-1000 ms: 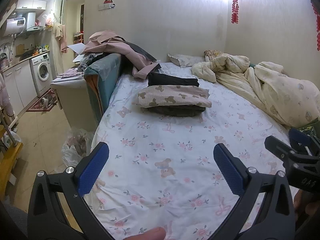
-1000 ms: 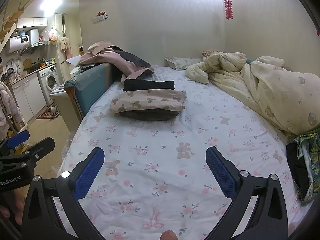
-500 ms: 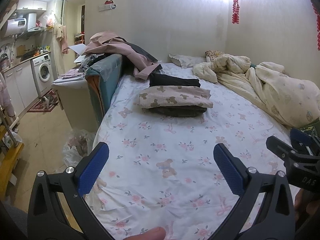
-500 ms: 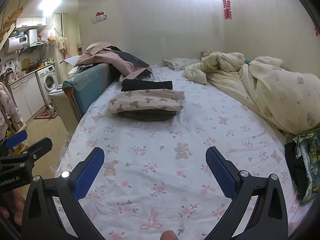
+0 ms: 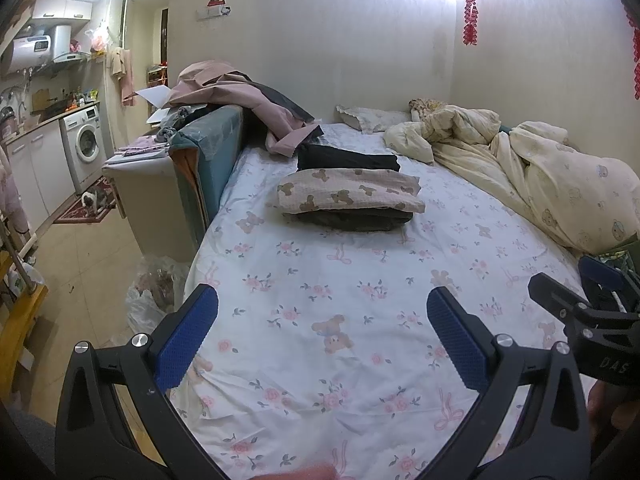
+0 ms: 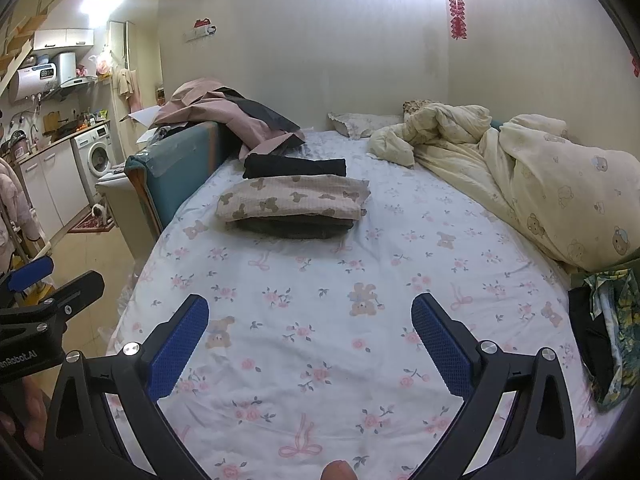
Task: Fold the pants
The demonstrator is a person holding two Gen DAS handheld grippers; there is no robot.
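Left wrist view: compared with a second ago the bed has slid slightly down and the folded stack sits a little higher and nearer the middle of the frame, so the camera has shifted a touch; nothing on the bed has been moved. The left gripper (image 5: 322, 332) hangs over the floral sheet (image 5: 328, 288) with its blue-padded fingers (image 5: 186, 336) spread wide and nothing between them. Past the right finger, the right gripper (image 5: 576, 304) shows at the frame edge, with the letters "DAS" legible on its black body. Far ahead of the fingertips lies the stack of folded pants (image 5: 348, 200): a beige pair printed with brown bears on top of a dark grey pair, and a black folded pair just behind.

Right wrist view: the scene has barely changed, the stack only edging left. The right gripper (image 6: 310, 330) is also spread wide and empty above the sheet. Beside its left finger the other gripper's body reads "nRobot.AI". The folded pants (image 6: 292, 204) lie well ahead, left of centre. Beyond the right finger, a dark garment with a green patterned cloth (image 6: 600, 328) is bunched at the bed's edge.
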